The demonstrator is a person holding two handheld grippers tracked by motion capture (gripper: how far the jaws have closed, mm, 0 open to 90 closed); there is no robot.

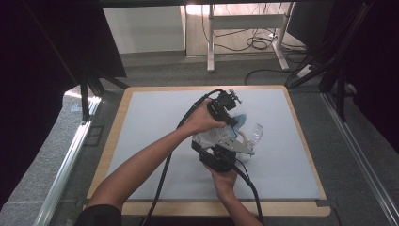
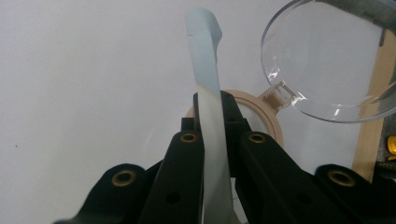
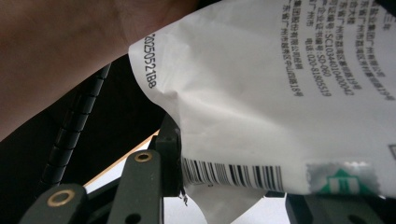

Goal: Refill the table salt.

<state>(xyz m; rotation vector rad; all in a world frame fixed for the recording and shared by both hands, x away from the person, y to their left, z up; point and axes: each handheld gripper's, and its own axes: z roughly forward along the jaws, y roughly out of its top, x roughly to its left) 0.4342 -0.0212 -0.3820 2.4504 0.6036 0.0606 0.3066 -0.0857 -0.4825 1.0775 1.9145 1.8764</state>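
Note:
A white printed packet (image 1: pixel 208 137) with a barcode (image 3: pixel 233 175) hangs between my two grippers over the middle of the white mat (image 1: pixel 155 122). My left gripper (image 1: pixel 234 122) comes in from above and is shut on the packet's thin pale-blue edge (image 2: pixel 205 70), which runs up between its jaws (image 2: pixel 212 109). From below, my right gripper (image 1: pixel 215 143) holds the packet's lower part, with the jaws standing on either side of the barcode end (image 3: pixel 233 186). The hand on the left gripper (image 3: pixel 60 51) fills the upper left of the right gripper view.
A clear round plastic dish (image 1: pixel 255 131) (image 2: pixel 327 60) lies just right of the grippers, with a beige ring (image 1: pixel 243 137) (image 2: pixel 270 114) beside it. The mat sits on a wooden table (image 1: pixel 301 141). Black cables trail from both grippers towards the near edge.

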